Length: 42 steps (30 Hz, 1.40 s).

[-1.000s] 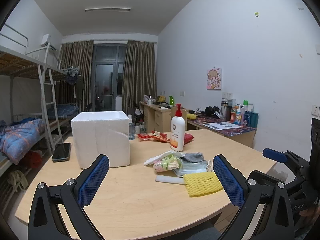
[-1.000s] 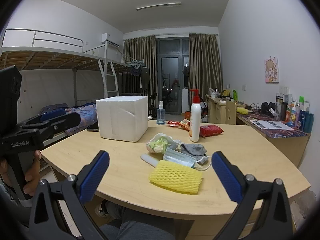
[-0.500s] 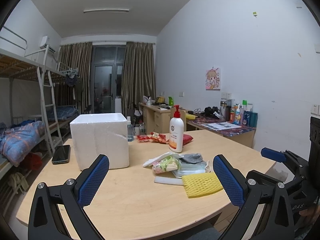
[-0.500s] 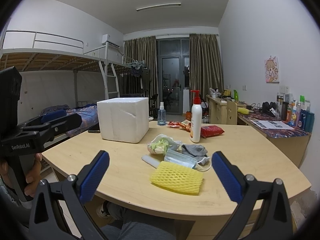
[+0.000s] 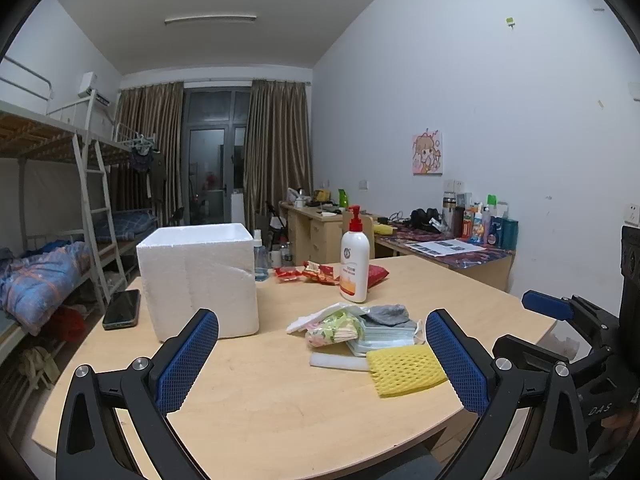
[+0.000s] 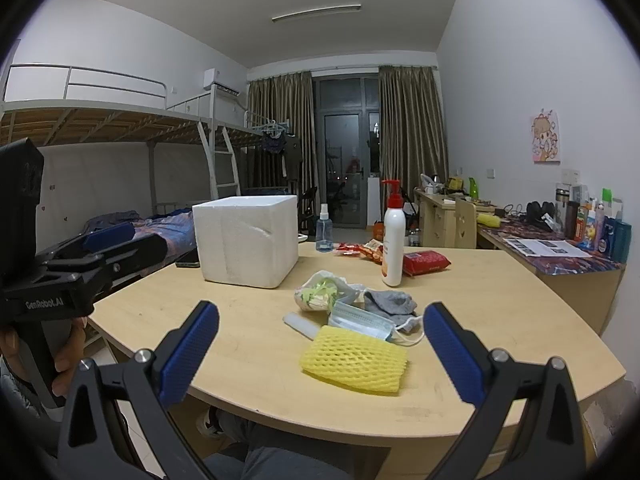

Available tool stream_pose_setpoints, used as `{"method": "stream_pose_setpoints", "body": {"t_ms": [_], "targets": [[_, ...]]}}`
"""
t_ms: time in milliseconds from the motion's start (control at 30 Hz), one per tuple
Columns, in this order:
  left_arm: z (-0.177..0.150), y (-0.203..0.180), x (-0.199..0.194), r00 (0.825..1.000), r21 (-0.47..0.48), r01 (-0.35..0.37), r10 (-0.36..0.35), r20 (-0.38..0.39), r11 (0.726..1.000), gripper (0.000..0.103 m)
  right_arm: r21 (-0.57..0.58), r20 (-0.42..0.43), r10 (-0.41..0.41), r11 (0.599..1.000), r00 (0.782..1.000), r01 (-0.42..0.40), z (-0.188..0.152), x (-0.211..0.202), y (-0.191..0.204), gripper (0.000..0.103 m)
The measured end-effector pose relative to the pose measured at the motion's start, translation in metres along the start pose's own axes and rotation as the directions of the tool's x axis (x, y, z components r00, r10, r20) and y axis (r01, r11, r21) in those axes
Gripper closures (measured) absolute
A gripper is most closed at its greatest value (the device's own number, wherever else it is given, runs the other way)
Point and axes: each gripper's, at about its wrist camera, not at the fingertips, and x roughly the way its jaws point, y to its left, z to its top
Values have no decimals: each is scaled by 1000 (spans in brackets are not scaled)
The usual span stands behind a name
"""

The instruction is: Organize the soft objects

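Observation:
A pile of soft things lies mid-table: a yellow foam net (image 6: 354,362) (image 5: 404,368), a stack of blue face masks (image 6: 362,322) (image 5: 380,340), a grey sock (image 6: 390,304) (image 5: 390,315), a plastic bag with green and white contents (image 6: 320,294) (image 5: 334,326) and a white foam strip (image 6: 300,324) (image 5: 338,362). A white styrofoam box (image 5: 200,276) (image 6: 248,236) stands to the left of the pile. My left gripper (image 5: 322,366) is open, short of the pile, with nothing between its fingers. My right gripper (image 6: 320,354) is open too, with the foam net just ahead between its fingers.
A white pump bottle (image 5: 354,266) (image 6: 392,240), red snack packets (image 6: 424,262) and a small spray bottle (image 6: 324,226) stand behind the pile. A black phone (image 5: 122,308) lies left of the box. A bunk bed (image 5: 48,216) stands left, a cluttered desk (image 5: 452,248) right.
Both grippers have shifted only slightly; the view drifts a little. Both stay open and nothing on the table has moved.

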Motion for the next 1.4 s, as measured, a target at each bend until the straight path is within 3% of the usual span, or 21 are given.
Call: {"method": "stream_pose_setpoints", "body": {"t_ms": [667, 900, 1100, 1267, 1400], "targets": [[2, 19, 69, 995, 0, -25, 25, -101, 1000, 0, 30, -97, -1, 1000, 995, 4, -2, 58, -25, 0], [-1, 24, 97, 988, 12, -1, 3, -155, 1000, 0, 24, -138, -12, 1000, 990, 16, -7, 79, -30, 0], [-3, 26, 119, 971, 8, 72, -68, -228, 997, 0, 51, -174, -3, 999, 985, 12, -14, 91, -39, 0], [-8, 20, 139, 959, 22, 85, -76, -275, 996, 0, 64, -199, -1, 998, 980, 14, -20, 101, -47, 0], [-9, 19, 158, 935, -11, 127, -123, -333, 992, 0, 41, -215, -3, 999, 977, 12, -23, 105, -49, 0]]}}
